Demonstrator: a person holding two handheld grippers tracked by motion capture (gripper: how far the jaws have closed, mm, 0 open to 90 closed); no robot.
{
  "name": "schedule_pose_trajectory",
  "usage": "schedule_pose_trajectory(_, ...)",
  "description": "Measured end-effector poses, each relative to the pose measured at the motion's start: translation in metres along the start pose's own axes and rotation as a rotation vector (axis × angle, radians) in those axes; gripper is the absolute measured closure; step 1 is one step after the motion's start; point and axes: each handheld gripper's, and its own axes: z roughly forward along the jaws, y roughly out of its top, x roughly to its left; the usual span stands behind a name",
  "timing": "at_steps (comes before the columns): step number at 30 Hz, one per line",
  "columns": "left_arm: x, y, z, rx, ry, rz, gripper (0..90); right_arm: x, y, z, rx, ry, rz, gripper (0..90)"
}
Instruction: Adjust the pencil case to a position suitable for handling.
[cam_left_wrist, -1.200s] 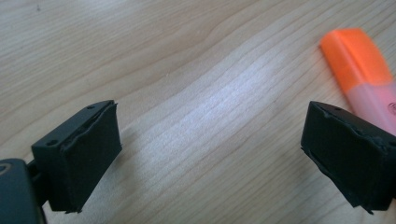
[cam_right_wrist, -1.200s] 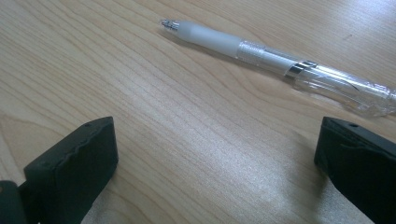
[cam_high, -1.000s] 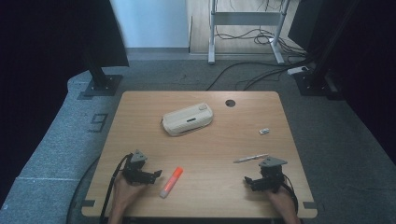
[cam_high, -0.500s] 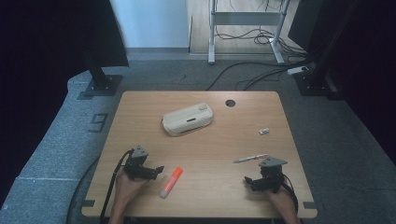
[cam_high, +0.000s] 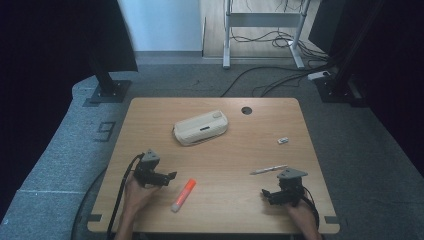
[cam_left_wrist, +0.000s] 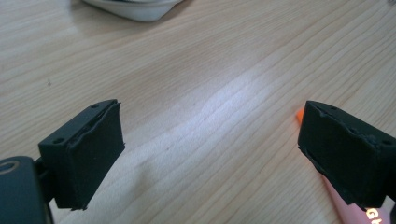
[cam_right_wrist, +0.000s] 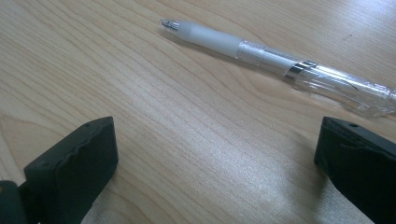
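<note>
On the wooden table (cam_high: 215, 150) my left gripper (cam_high: 171, 176) rests at the near left, open, nothing between its jaws. An orange highlighter (cam_high: 183, 195) lies just right of it; its orange end (cam_left_wrist: 300, 113) peeks from behind the right-hand jaw in the left gripper view. My right gripper (cam_high: 265, 194) sits open at the near right. A clear pen (cam_high: 269, 169) lies a little beyond it, and in the right gripper view the pen (cam_right_wrist: 280, 60) lies across the wood ahead of the jaws, untouched. A white pencil case (cam_high: 201, 127) lies mid-table, farther off; its edge (cam_left_wrist: 135, 7) shows at the top.
A small white eraser (cam_high: 283, 140) lies at the far right of the table and a round cable hole (cam_high: 246, 110) sits near the far edge. Beyond the table are a monitor stand base (cam_high: 106, 91), metal frame legs and floor cables (cam_high: 280, 80).
My left gripper has shifted slightly right toward the highlighter. The right gripper has stayed put.
</note>
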Motion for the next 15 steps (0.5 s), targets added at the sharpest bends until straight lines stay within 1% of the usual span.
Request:
schedule_pose_trajectory(2, 0.000, 0.004, 0.001, -0.005, -0.008, 0.000, 6.8, 0.000, 0.000, 0.000, 0.000, 0.000, 0.000, 0.0)
schedule_pose_trajectory(6, 0.001, 0.010, 0.003, 0.001, -0.006, 0.005, 6.7, 0.000, 0.000, 0.000, 0.000, 0.000, 0.000, 0.0)
schedule_pose_trajectory(7, 0.002, 0.014, 0.004, -0.005, -0.015, 0.005, 6.8, 0.000, 0.000, 0.000, 0.000, 0.000, 0.000, 0.0)
schedule_pose_trajectory(10, 0.003, 0.018, 0.005, -0.004, -0.019, 0.006, 6.7, 0.000, 0.000, 0.000, 0.000, 0.000, 0.000, 0.0)
schedule_pose_trajectory(13, 0.004, 0.027, 0.006, -0.009, -0.029, 0.009, 6.7, 0.000, 0.000, 0.000, 0.000, 0.000, 0.000, 0.0)
schedule_pose_trajectory(14, 0.004, 0.027, 0.006, -0.009, -0.029, 0.009, 6.7, 0.000, 0.000, 0.000, 0.000, 0.000, 0.000, 0.0)
schedule_pose_trajectory(15, 0.004, 0.032, 0.007, -0.011, -0.033, 0.012, 6.7, 0.000, 0.000, 0.000, 0.000, 0.000, 0.000, 0.0)
